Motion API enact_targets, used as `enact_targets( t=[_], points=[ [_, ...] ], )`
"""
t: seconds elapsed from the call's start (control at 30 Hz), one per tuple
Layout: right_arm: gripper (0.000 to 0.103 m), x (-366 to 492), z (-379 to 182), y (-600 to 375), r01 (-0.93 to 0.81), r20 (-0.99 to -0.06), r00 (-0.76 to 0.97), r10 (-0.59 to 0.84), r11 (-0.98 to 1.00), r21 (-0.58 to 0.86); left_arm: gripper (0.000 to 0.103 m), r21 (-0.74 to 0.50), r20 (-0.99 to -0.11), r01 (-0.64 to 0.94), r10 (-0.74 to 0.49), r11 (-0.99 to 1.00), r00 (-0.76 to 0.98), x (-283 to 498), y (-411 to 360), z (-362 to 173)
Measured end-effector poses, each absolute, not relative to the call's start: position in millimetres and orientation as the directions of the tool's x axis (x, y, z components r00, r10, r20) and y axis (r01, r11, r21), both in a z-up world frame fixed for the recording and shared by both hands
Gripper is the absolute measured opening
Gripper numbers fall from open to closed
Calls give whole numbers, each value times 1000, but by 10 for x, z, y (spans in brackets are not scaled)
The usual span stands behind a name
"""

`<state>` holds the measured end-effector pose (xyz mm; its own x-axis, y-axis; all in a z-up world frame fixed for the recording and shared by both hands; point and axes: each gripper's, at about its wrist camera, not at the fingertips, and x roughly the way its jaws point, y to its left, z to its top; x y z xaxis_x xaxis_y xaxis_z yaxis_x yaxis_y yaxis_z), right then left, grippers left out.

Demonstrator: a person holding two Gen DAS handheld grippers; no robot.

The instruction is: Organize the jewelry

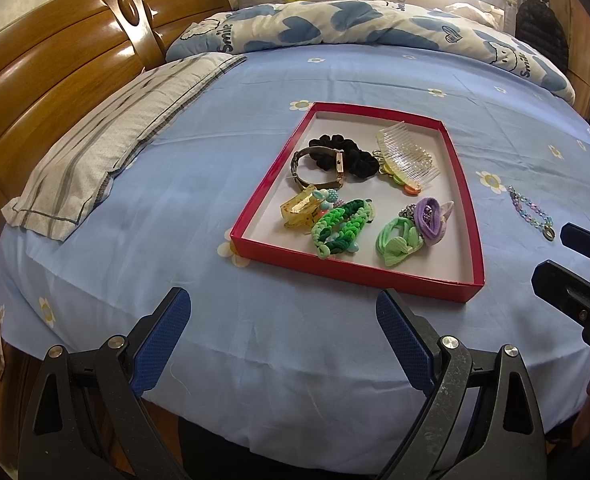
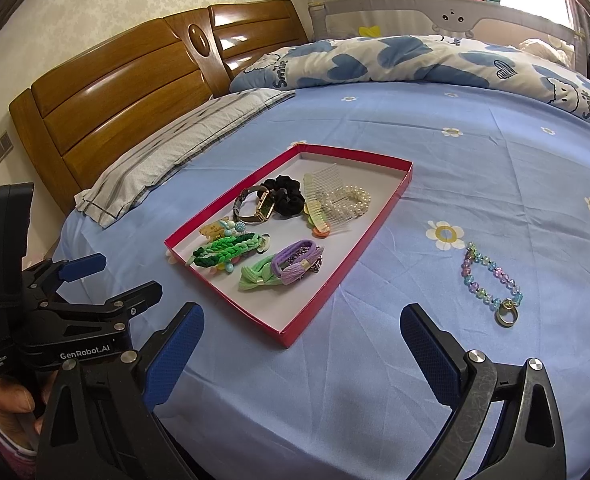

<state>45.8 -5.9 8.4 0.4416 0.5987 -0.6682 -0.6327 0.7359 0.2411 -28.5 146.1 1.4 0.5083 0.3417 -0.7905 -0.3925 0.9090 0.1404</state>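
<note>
A shallow red tray (image 1: 469, 216) (image 2: 379, 220) lies on the blue bedsheet. It holds a black scrunchie (image 1: 347, 154), a watch (image 2: 261, 204), a clear comb (image 1: 409, 152), a pearl bracelet (image 2: 355, 196), a green braided band (image 2: 223, 250), a purple and green hair tie (image 2: 291, 266) and a yellow claw clip (image 1: 299, 210). A pastel bead bracelet with a ring (image 2: 491, 280) (image 1: 529, 210) lies on the sheet right of the tray. My left gripper (image 1: 283, 328) is open and empty, near the tray's front edge. My right gripper (image 2: 301, 344) is open and empty, between the tray and the bracelet.
A striped pillow (image 1: 107, 148) lies at the left by the wooden headboard (image 1: 55, 68). A blue and white duvet (image 1: 355, 24) is bunched along the far side. The bed's edge runs just below both grippers.
</note>
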Motion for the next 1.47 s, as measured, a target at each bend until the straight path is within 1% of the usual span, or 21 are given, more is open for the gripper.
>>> enact_targets(
  t=[1.03, 1.47],
  points=[
    [100, 464, 112, -46, -628, -666, 439, 603, 736, 253, 95, 146, -792, -389, 343, 910, 506, -272, 1451, -1],
    [100, 508, 1, -15, -627, -675, 419, 607, 731, 269, 95, 136, -802, -373, 323, 918, 502, -179, 1443, -30]
  ],
)
